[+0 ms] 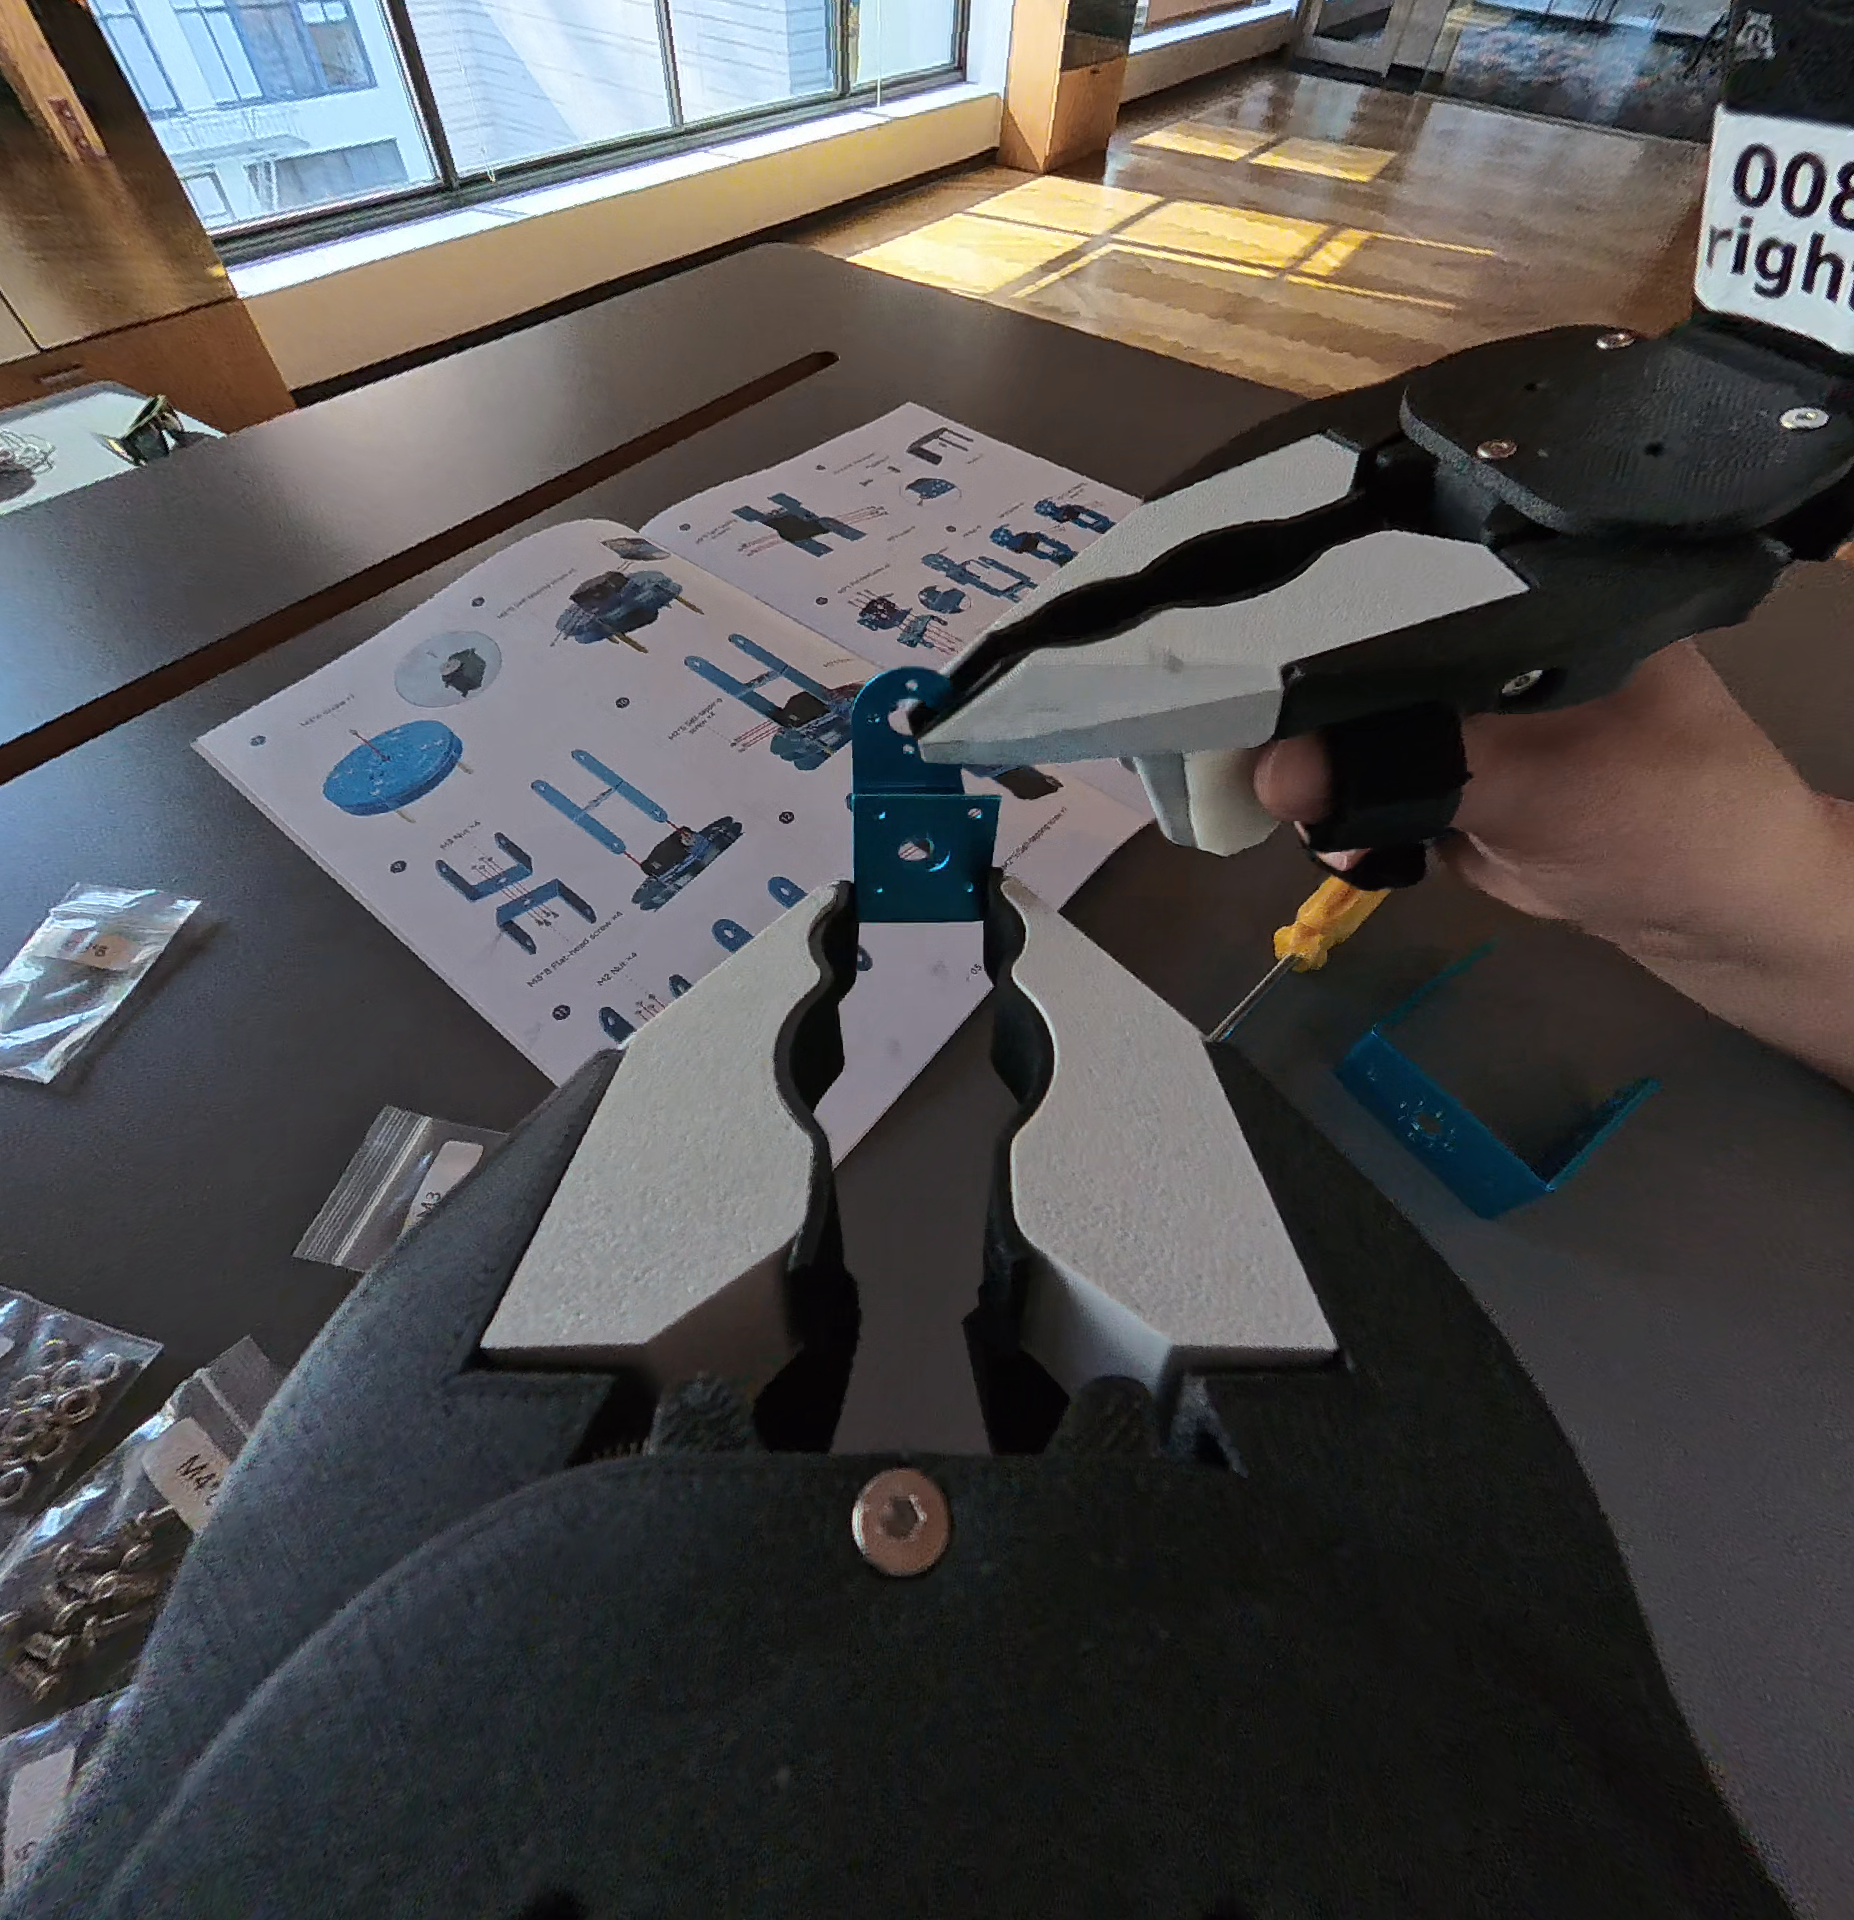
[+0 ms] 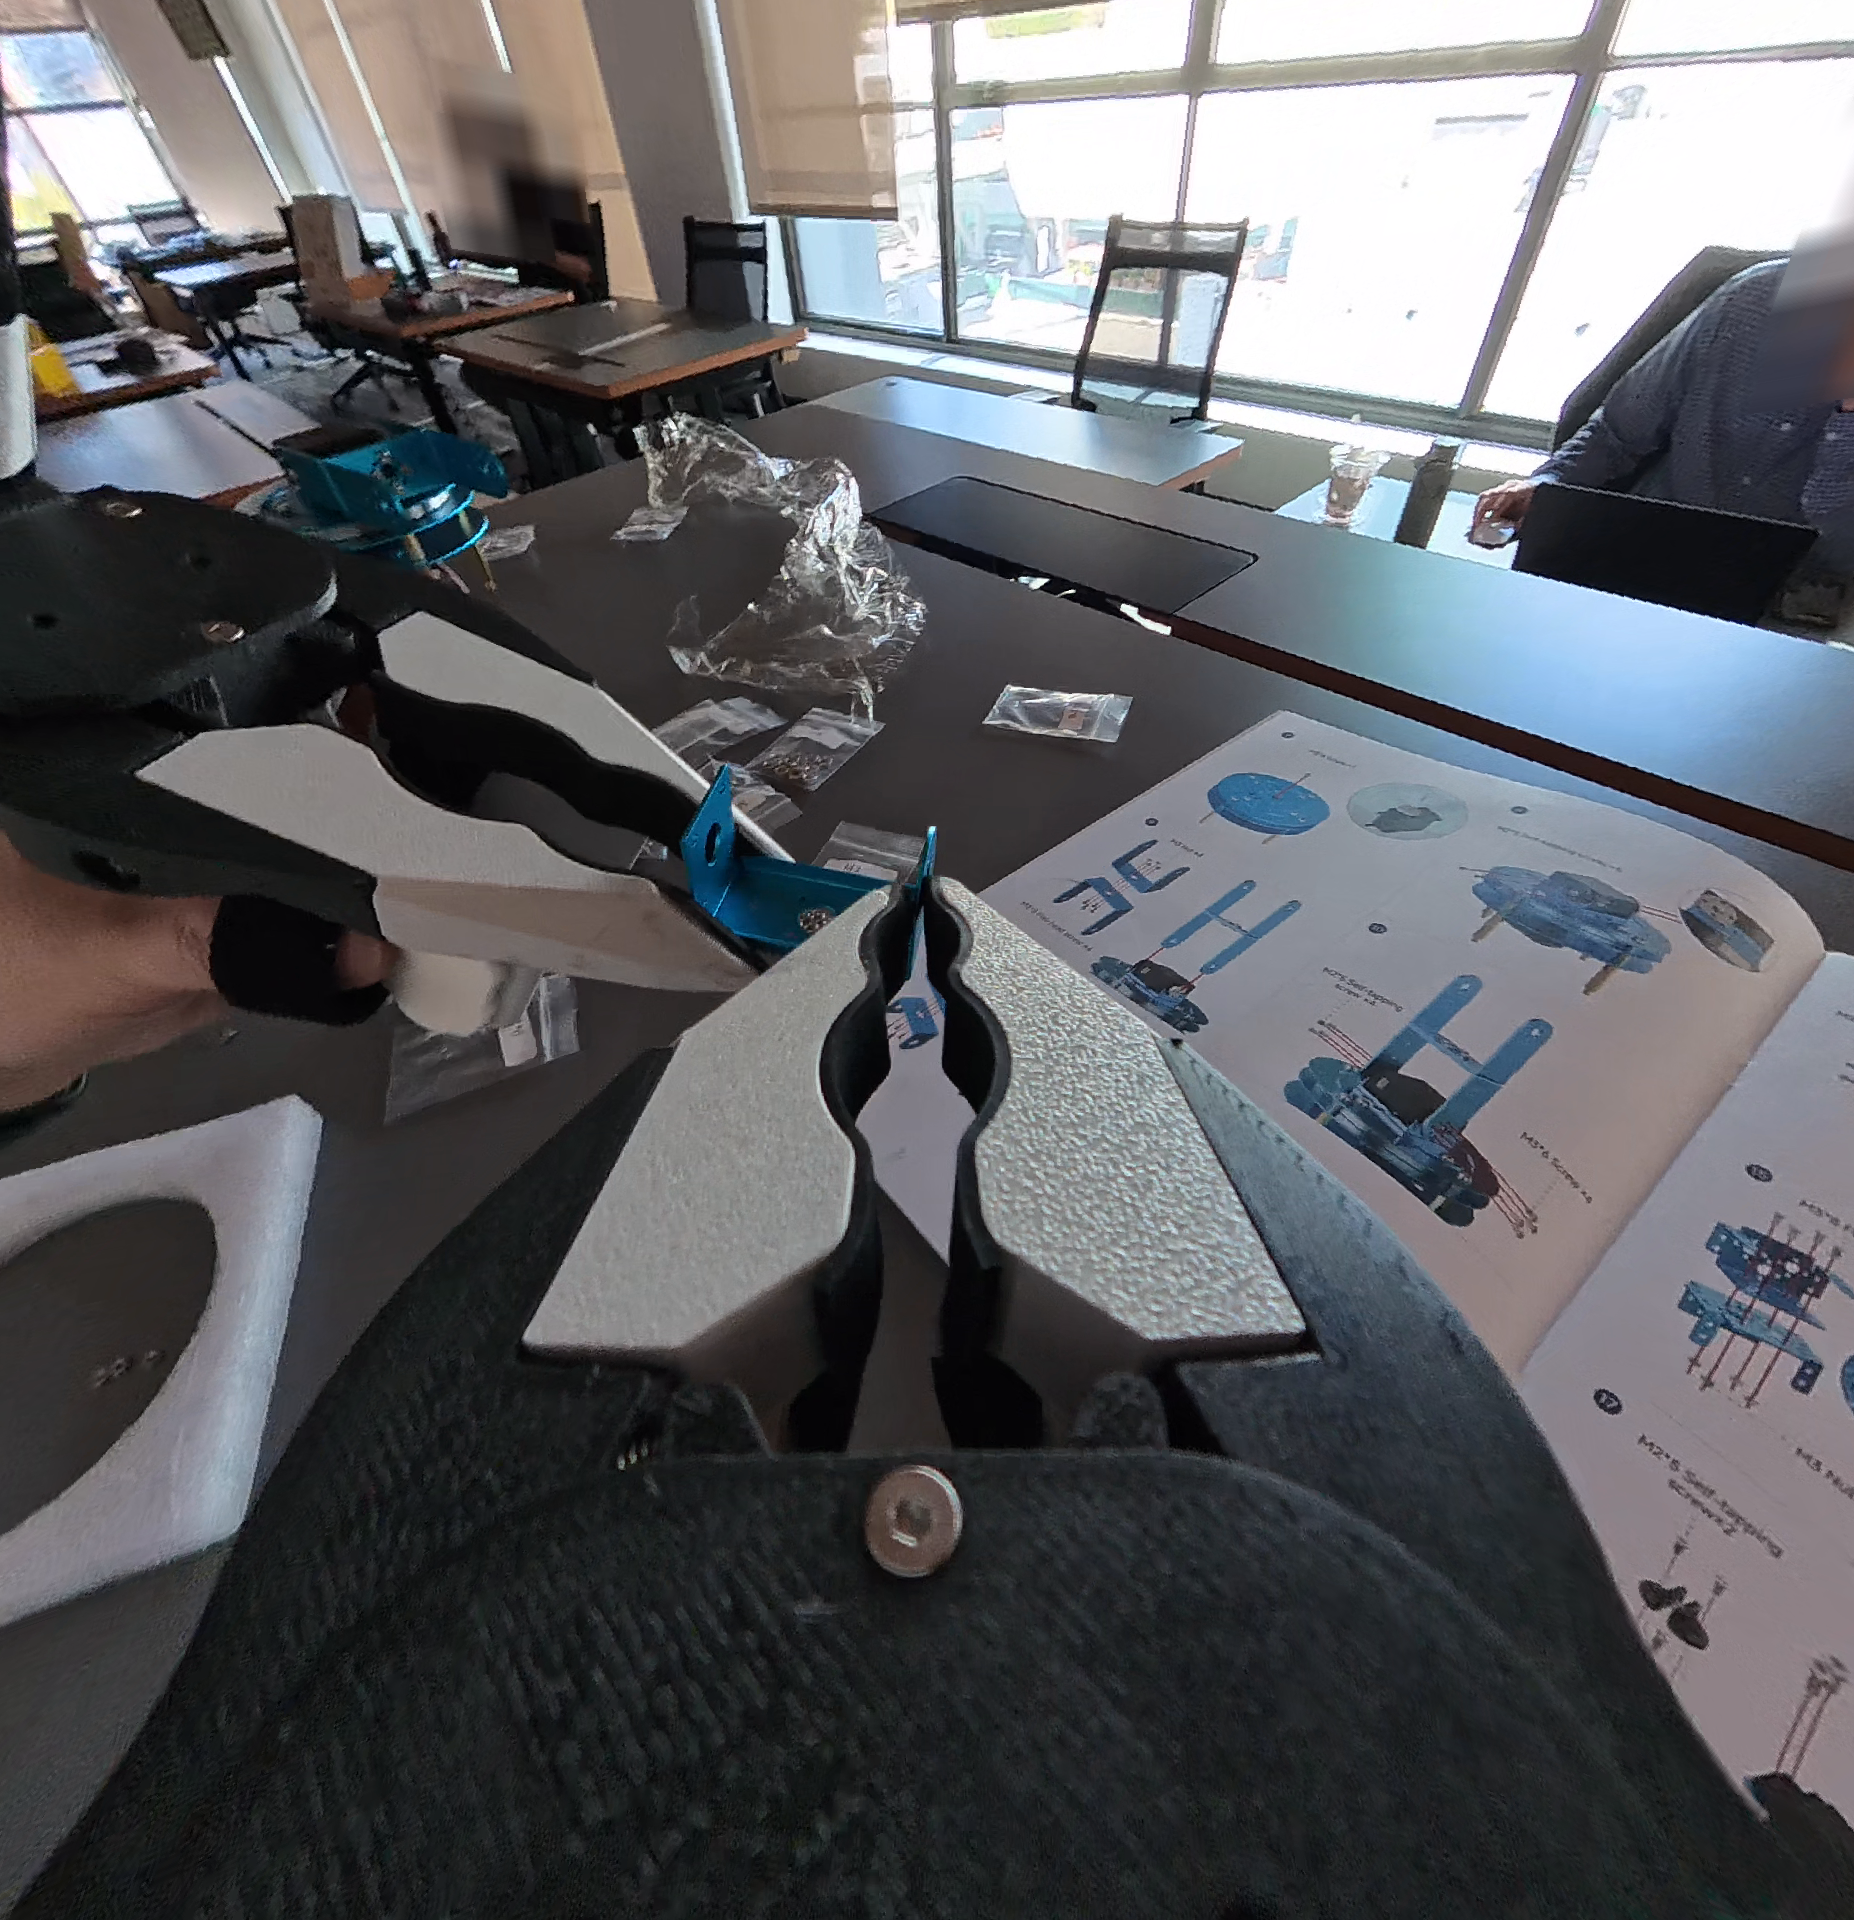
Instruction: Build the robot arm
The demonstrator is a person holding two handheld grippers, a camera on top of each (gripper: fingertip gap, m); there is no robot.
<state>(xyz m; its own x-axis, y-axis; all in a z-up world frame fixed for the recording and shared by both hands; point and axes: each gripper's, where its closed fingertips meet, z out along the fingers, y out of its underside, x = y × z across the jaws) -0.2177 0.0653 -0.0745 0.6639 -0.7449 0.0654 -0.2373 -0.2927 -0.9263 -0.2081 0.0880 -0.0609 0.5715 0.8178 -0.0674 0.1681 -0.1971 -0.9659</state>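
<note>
A small blue metal bracket (image 1: 918, 852) with holes and an upright rounded tab is held above the open instruction booklet (image 1: 590, 727). My left gripper (image 1: 925, 899) is shut on the bracket's flat lower plate, one finger on each side edge. My right gripper (image 1: 933, 717) comes in from the right and is shut on the bracket's upper tab. In the right wrist view my right gripper (image 2: 928, 894) pinches the thin blue tab edge-on. The left gripper (image 2: 751, 920) reaches in from the left and holds the rest of the bracket (image 2: 788, 894).
A second blue U-shaped bracket (image 1: 1474, 1132) and a yellow-handled screwdriver (image 1: 1318, 925) lie on the dark table at the right. Bags of small hardware (image 1: 29, 1423) lie left. Crumpled plastic (image 2: 798, 582), a white foam tray (image 2: 175, 1351), a blue assembly (image 2: 393, 488) and a seated person (image 2: 1712, 436) show beyond. Left and right tips are no more than a few centimetres apart. Left tips and right tips are each some 15 centimeters from the yellow-handled screwdriver (image 1: 1318, 925).
</note>
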